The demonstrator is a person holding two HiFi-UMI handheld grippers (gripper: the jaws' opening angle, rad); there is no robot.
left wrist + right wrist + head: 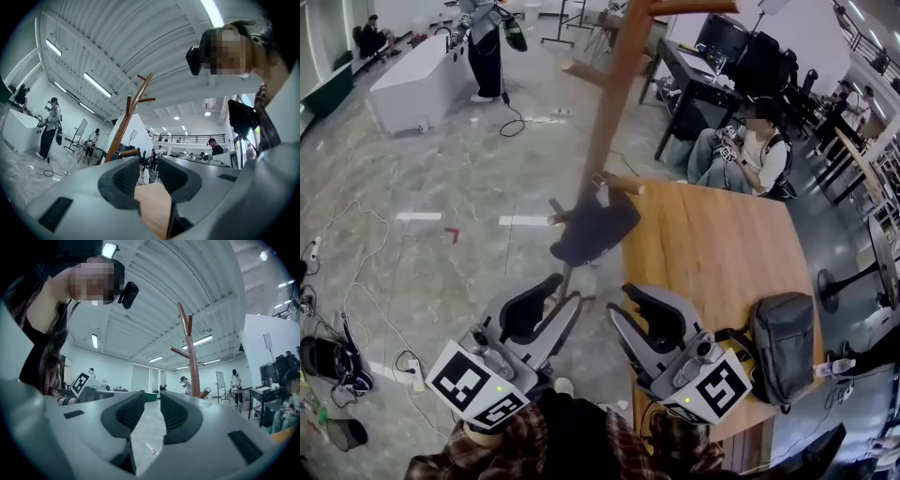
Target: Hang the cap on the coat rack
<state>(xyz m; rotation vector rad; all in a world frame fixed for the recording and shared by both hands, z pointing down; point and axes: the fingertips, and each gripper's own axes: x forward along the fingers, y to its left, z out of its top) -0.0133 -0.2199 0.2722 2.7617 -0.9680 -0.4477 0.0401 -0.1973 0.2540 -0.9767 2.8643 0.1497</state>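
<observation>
A dark cap [595,230] hangs on a low peg of the wooden coat rack [614,94], just off the table's left edge. Both grippers are held low, near my body and short of the cap, and neither touches it. My left gripper [565,292] stands open with nothing between its jaws. My right gripper [621,302], also open and empty, is beside it. In the left gripper view the left gripper [149,164] points up towards the coat rack [131,117]; the cap does not show there. In the right gripper view the coat rack [190,357] rises right of the right gripper [152,397].
A wooden table [712,244] lies to the right, with a grey bag [783,342] at its near right. A person [750,150] sits behind the table by a black desk [694,80]. Cables [356,309] trail on the floor at left. Another person [483,47] stands by a white counter [412,80].
</observation>
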